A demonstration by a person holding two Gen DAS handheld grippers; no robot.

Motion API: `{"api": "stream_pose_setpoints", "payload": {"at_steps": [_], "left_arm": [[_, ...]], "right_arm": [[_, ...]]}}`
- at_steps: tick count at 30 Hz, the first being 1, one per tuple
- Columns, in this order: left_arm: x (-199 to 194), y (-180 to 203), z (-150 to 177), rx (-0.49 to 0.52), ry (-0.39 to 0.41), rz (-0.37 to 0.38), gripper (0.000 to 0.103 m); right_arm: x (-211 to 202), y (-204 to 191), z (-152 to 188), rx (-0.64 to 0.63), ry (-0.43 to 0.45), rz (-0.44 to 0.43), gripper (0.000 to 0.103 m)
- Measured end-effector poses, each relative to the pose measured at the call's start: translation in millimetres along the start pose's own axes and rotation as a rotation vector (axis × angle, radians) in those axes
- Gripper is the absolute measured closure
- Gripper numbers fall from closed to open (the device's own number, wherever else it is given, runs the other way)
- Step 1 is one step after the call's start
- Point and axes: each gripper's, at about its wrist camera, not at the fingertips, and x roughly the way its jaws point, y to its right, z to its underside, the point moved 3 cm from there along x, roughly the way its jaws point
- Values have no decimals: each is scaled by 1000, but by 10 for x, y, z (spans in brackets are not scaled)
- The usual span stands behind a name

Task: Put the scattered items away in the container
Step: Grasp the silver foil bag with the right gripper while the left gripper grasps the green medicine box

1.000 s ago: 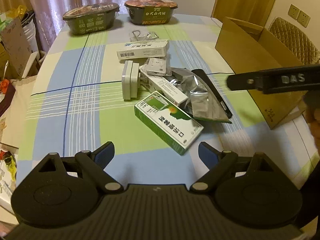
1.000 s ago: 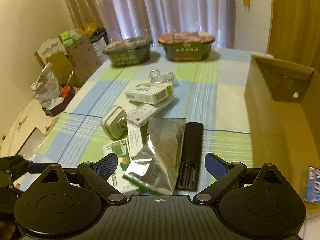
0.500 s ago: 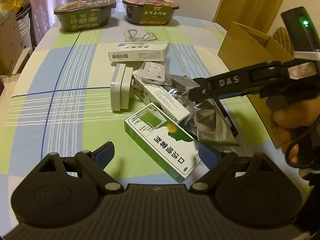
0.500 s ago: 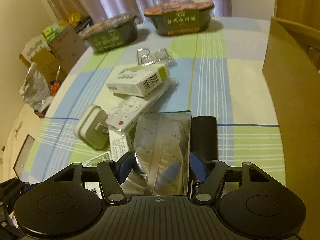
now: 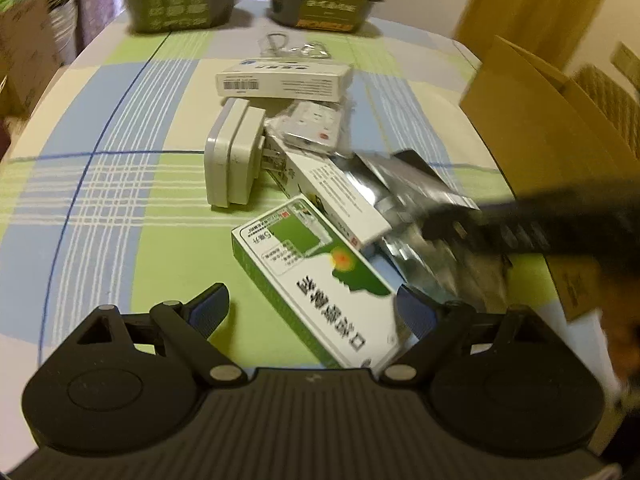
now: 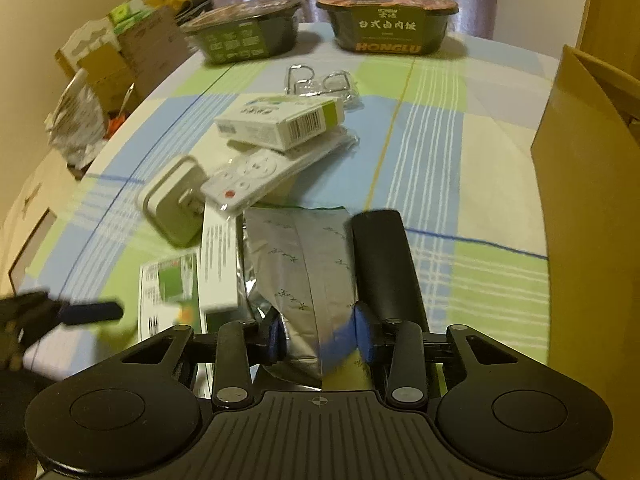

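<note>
A heap of items lies on the checked tablecloth. My right gripper (image 6: 320, 338) is shut on the near end of the silver foil pouch (image 6: 304, 272), which is pinched between its blue pads. A black remote (image 6: 384, 264) lies just right of the pouch. My left gripper (image 5: 312, 312) stands open low over the table, and the near end of the green-and-white box (image 5: 316, 276) reaches between its fingers. The right gripper shows as a blurred black bar (image 5: 520, 224) over the silver pouch (image 5: 408, 196). The open cardboard box (image 6: 592, 200) stands at the right.
Further back in the heap are a white adapter (image 6: 172, 204), a bagged white remote (image 6: 256, 176), a long white box (image 6: 280, 120) and metal clips (image 6: 320, 82). Two dark food bowls (image 6: 390, 22) stand at the far edge. Bags and cartons crowd the floor at the left.
My right gripper came down onto the heap and narrowed from wide open to shut on the silver pouch. My left gripper moved forward and lower, closer to the green-and-white box, and stays open.
</note>
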Motion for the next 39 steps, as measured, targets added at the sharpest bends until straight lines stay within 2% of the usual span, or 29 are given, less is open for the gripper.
{"api": "stream_pose_setpoints", "payload": {"at_steps": [4, 5, 6, 8, 12, 15, 18, 19, 20, 21, 26, 29, 34, 36, 37, 39], "left_arm": [[143, 26, -63, -46, -26, -20, 15], [174, 59, -72, -25, -35, -33, 14], [176, 89, -78, 1, -36, -41, 17], [131, 143, -86, 57, -44, -38, 28], [-41, 104, 16, 201, -87, -47, 42], [-153, -35, 138, 272, -151, -70, 45], [-246, -175, 192, 263, -163, -79, 44], [-261, -194, 188, 253, -158, -73, 41], [-276, -199, 179, 248, -151, -75, 36], [-278, -193, 161, 250, -144, -82, 32], [-177, -96, 42, 287, -128, -87, 29], [-70, -67, 18, 308, -143, -85, 29], [21, -75, 44, 310, -165, -72, 28], [35, -81, 54, 310, -171, -67, 28], [40, -82, 57, 313, -172, -67, 28], [42, -81, 57, 320, -177, -65, 29]], "right_arm": [[-101, 43, 134, 17, 1, 9, 64], [-119, 45, 155, 18, 0, 11, 64], [-136, 43, 171, 16, -2, 14, 64], [-170, 25, 209, 8, -8, 16, 64], [-265, -31, 350, -15, -17, 21, 64], [-339, -87, 485, -30, -24, 15, 64], [-387, -152, 595, -62, -17, 10, 63], [-391, -167, 612, -69, -11, 3, 46], [-392, -172, 624, -69, -4, 10, 24], [-393, -174, 628, -68, 3, 19, 17], [-335, -224, 565, -139, 3, 19, 17], [-205, -283, 552, -211, -48, 3, 17], [29, -311, 549, -248, -118, -8, 18], [59, -308, 553, -238, -131, -4, 38], [47, -304, 555, -234, -130, -4, 40], [20, -306, 561, -234, -128, 9, 49]]}}
